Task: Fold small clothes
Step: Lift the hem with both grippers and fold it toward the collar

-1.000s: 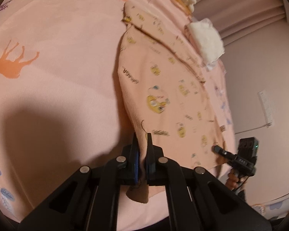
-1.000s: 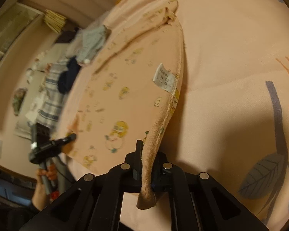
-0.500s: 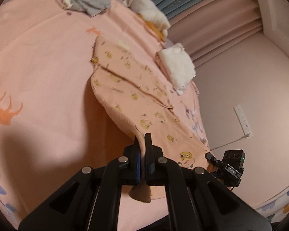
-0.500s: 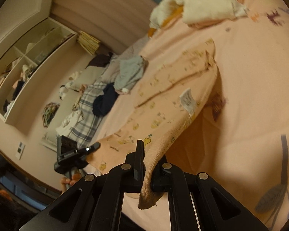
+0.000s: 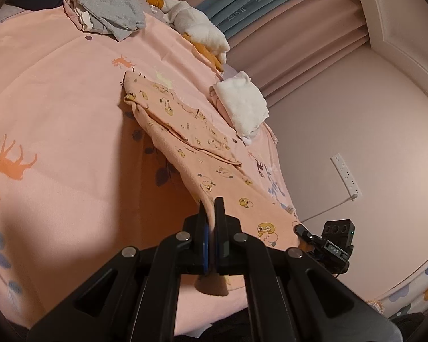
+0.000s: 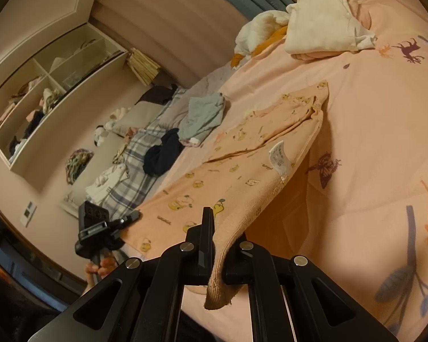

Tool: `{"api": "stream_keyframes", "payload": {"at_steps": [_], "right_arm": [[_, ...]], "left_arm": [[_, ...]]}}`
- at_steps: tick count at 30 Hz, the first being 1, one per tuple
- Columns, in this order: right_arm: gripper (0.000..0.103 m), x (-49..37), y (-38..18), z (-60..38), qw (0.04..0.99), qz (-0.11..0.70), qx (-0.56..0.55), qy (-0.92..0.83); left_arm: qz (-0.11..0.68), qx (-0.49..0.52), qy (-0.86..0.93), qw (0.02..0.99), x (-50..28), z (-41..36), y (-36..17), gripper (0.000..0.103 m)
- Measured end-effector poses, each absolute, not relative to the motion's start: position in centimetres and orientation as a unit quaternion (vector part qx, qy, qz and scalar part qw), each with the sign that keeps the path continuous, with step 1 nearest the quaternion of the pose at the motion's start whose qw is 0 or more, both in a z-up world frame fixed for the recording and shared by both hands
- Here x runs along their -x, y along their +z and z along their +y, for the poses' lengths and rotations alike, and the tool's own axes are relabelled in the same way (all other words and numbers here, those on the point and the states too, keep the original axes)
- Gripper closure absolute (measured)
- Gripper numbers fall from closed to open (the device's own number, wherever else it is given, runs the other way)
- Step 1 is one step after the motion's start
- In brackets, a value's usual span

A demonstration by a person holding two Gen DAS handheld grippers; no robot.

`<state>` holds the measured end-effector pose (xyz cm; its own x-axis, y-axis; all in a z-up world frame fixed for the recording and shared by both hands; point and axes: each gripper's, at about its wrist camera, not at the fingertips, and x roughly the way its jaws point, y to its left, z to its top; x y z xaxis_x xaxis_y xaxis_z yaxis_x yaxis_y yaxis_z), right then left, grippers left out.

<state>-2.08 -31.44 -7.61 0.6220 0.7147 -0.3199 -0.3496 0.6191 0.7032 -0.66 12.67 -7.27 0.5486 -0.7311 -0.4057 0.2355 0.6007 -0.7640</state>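
Your left gripper [image 5: 211,213] pinching one near corner of the peach printed garment [image 5: 202,154], your right gripper [image 6: 222,228] pinching the other, near edge lifted above the pink bedsheet [image 5: 57,108], far end lying on it

Left wrist view: close over the bed [image 5: 71,114], facing along it toward curtains [image 5: 299,42]. Right wrist view: same, toward shelves [image 6: 57,99]. Shared: garment [image 5: 202,154] [image 6: 242,154]; each sees the other's gripper.
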Motion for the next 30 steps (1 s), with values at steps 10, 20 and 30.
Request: {"api": "stream_keyframes", "payload": {"at_steps": [10,20,30], "right_arm": [[0.097,1.2,-6.4,-31.8,0.846,0.312,-0.284,0.326],[0.097,-3.9,-4.0,-32.2,0.852,0.287,-0.281,0.335],[0.097,-11.1,-2.9,-33.1,0.859,0.283,-0.294,0.31]], "left_arm": [[0.372,0.343,-0.284,0.815,-0.1,13.7,-6.3,0.102],[0.361,0.334,-0.278,0.825,-6.3,13.2,-4.5,0.102],[0.366,0.347,-0.255,0.825,-14.0,12.7,-4.6,0.102]]}}
